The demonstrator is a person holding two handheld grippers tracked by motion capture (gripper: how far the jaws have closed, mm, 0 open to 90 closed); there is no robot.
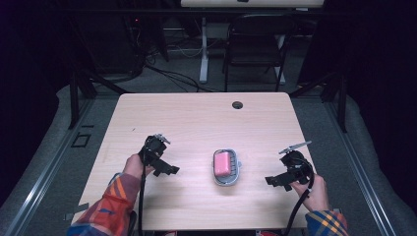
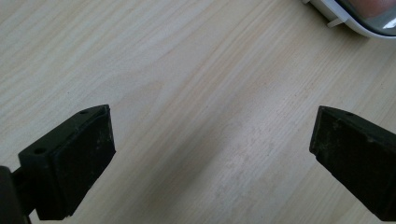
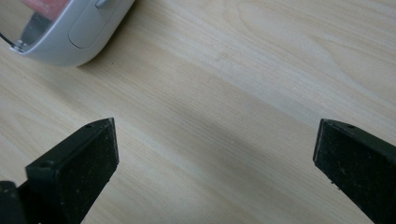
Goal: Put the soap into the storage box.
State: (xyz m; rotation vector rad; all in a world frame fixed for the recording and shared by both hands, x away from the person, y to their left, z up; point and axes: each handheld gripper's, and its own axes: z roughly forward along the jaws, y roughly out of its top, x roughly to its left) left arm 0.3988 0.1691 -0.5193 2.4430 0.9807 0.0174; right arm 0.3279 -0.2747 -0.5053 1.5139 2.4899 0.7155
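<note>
Grey dish (image 1: 227, 180) holding pink soap (image 1: 222, 163) sat mid-desk (image 1: 196, 118). Left tongs (image 1: 167, 168) at nine o'clock, right tongs (image 1: 276, 180) at three; both gaped wide, empty, probably flanking it for approach.

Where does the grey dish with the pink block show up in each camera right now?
High view: grey dish at table centre, between both grippers.
Left gripper view: its rim in the top right corner.
Right gripper view: its wall in the top left corner.
Shared landmark: the pale wood tabletop.
</note>
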